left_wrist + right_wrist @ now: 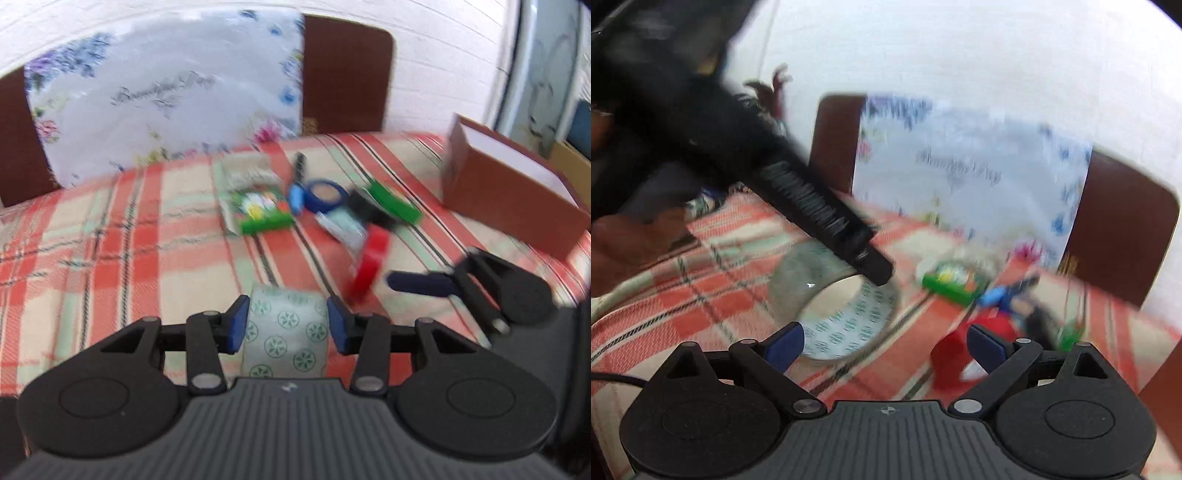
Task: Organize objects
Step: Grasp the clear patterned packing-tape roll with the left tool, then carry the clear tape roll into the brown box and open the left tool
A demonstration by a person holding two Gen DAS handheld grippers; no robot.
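Tape (pixel 286 328), a clear roll with green rosettes, sits clamped between my left gripper's (pixel 285 325) blue pads (pixel 236 326), near the front edge of the plaid bedspread (pixel 110 240); whether it is off the cloth I cannot tell. From the right wrist I see the same roll (pixel 842 325) with its open core facing me and the left gripper's black body (pixel 820 214) crossing over it.

Going by size: the bedspread covers the whole surface, a floral bag (pixel 166 96) leans on the brown headboard (pixel 347 74) at the far side, and a brown box (pixel 509 188) with a white inside stands open at the far right.

Mid-bed lies a cluster: a green packet (pixel 258 208), a blue tape ring (pixel 325 194), a green bar (pixel 395 203), a red roll (pixel 369 266) on edge and a small blue piece (pixel 295 197), all blurred.

My right gripper (pixel 884 343) stands spread wide with nothing between its pads (pixel 986 345), just near the red roll (pixel 945 362). In the left view it (pixel 436 284) shows at the right, beside that roll.
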